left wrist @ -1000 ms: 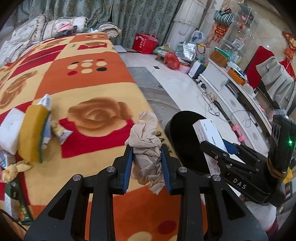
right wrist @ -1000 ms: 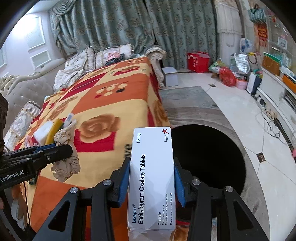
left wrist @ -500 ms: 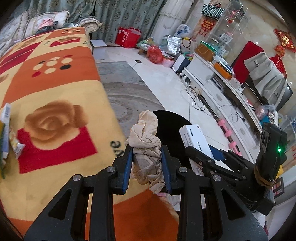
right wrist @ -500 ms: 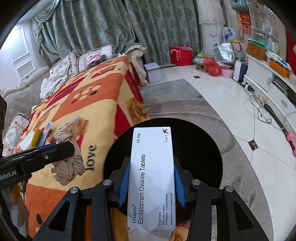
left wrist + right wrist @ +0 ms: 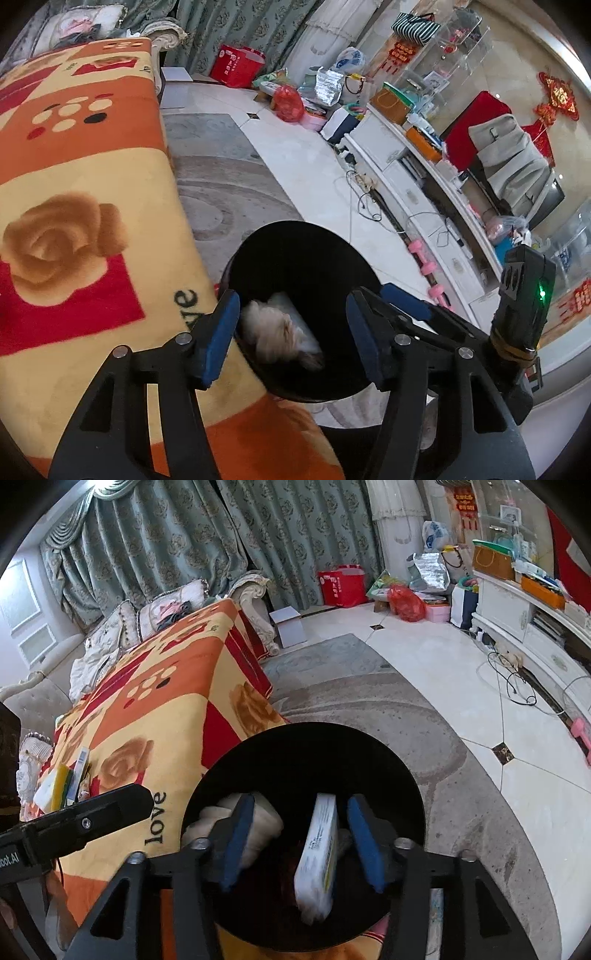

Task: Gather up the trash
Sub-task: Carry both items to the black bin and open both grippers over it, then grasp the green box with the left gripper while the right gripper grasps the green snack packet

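Note:
A black round trash bin (image 5: 295, 230) (image 5: 306, 731) stands on the floor against the blanket's edge, below both grippers. My left gripper (image 5: 293, 336) hangs over it with its jaws opening and nothing pressed between the pads. A crumpled beige tissue (image 5: 275, 328) (image 5: 267, 821) is blurred, dropping inside the bin. My right gripper (image 5: 300, 838) is also over the bin, jaws opening. The white tablet box (image 5: 319, 849) falls on edge between its pads without touching them. The right gripper's body (image 5: 524, 295) shows at the right of the left wrist view.
An orange, red and yellow rose-pattern blanket (image 5: 74, 206) (image 5: 177, 701) covers the surface left of the bin. A yellow sponge and packets (image 5: 61, 786) lie on it. A grey rug (image 5: 369, 701), white cabinet (image 5: 399, 173), cables (image 5: 517, 686) and pink dumbbells (image 5: 424, 258) sit to the right.
Both grippers moved from over the blanket to above the bin, then spread their jaws. The tissue left the left gripper and the box left the right one; both are falling in.

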Demonstrator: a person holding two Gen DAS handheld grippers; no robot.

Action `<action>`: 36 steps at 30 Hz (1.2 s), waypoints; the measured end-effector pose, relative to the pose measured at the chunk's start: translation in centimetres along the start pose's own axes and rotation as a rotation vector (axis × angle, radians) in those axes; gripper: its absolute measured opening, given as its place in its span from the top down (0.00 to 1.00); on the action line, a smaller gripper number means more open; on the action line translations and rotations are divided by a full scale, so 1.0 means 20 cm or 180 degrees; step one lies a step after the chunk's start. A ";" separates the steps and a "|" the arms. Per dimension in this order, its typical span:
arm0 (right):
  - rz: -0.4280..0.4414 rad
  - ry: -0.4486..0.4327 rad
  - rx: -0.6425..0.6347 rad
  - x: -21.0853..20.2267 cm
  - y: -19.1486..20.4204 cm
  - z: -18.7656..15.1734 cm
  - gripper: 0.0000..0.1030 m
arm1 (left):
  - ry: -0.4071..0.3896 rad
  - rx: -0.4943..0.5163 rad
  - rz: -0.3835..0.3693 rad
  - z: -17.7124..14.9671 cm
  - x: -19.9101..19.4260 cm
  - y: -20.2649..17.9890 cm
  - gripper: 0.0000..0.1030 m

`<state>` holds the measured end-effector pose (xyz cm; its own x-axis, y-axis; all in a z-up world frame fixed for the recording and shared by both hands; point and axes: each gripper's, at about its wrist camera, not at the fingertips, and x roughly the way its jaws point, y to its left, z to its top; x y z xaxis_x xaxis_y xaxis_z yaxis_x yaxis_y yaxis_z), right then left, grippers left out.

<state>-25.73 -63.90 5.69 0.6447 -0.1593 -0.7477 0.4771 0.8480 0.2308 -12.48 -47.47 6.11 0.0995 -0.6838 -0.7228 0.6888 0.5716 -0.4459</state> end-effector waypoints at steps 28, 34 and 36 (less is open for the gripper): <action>0.0535 0.0235 -0.0607 -0.03 0.67 -0.16 0.39 | -0.0304 -0.0227 0.1172 -0.34 -0.66 0.44 0.43; 0.0830 0.0401 -0.0789 0.03 0.93 -0.24 0.37 | -0.0416 -0.0388 0.1490 -0.49 -0.97 0.66 0.43; 0.0936 0.0473 -0.0879 0.06 1.04 -0.27 0.37 | -0.0443 -0.0441 0.1697 -0.54 -1.06 0.75 0.43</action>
<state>-18.34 -43.65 6.21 0.6266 0.1668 -0.7613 0.0950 0.9532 0.2871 -11.96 -19.49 8.93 0.5080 -0.3324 -0.7947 0.4176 0.9019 -0.1103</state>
